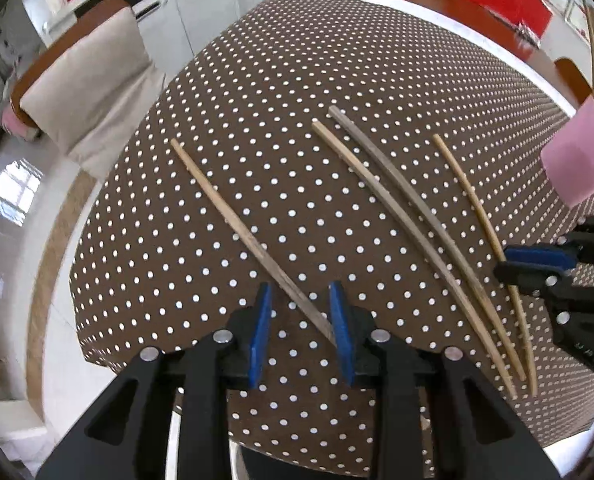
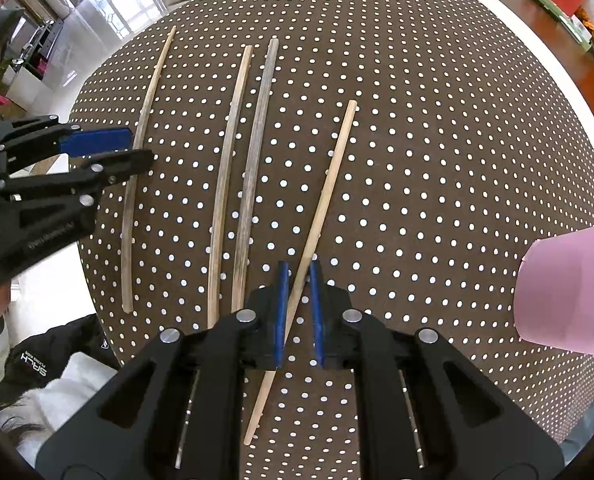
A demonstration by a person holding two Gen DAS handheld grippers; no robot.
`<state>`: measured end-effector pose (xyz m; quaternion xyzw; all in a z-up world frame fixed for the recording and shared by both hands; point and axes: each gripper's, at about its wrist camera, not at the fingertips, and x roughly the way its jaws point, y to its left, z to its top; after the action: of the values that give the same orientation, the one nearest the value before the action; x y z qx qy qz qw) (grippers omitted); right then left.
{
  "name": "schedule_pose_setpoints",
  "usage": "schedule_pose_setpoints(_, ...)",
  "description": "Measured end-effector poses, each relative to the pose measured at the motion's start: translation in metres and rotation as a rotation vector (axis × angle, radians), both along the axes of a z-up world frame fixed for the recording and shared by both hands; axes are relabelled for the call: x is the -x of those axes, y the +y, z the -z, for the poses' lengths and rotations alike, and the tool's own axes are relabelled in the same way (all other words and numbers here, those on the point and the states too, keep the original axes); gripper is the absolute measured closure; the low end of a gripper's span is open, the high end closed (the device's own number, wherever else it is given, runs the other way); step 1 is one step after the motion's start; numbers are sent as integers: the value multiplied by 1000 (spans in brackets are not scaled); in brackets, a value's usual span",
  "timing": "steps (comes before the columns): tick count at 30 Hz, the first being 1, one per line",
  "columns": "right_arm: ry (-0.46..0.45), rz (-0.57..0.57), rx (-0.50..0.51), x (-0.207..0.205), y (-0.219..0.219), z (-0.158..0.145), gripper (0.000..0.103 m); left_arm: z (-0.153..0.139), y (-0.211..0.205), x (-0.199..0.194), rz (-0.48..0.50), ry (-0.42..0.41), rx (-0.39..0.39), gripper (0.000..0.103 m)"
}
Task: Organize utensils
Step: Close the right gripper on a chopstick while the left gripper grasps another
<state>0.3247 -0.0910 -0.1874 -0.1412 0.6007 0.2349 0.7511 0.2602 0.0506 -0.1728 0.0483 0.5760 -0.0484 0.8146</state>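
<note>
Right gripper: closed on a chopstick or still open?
Shut on it. In the right wrist view the right gripper has its blue pads tight against the light chopstick, which runs between them on the dotted tablecloth.

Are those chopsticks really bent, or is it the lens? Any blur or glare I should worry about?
Left wrist view: fisheye bows the chopsticks and tablecloth; background red items smeared, floor window glare. Right wrist view: same bowing, sharp at the right gripper; glare on the far floor only.
</note>
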Motion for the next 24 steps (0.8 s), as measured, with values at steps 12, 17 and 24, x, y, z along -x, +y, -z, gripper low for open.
schedule_pose_setpoints(12,-47,-42,30,18,14,1,93,-7,-21,-5,180,-21,40,94)
schedule_pose_setpoints(17,-15,-21,33,12,15,-3,92,-10,-30,-8,138,-16,-2,94)
schedule_pose_setpoints(24,-3,-1,9,-2,11,-9,94,-9,-25,-8,118,-46,-9,96)
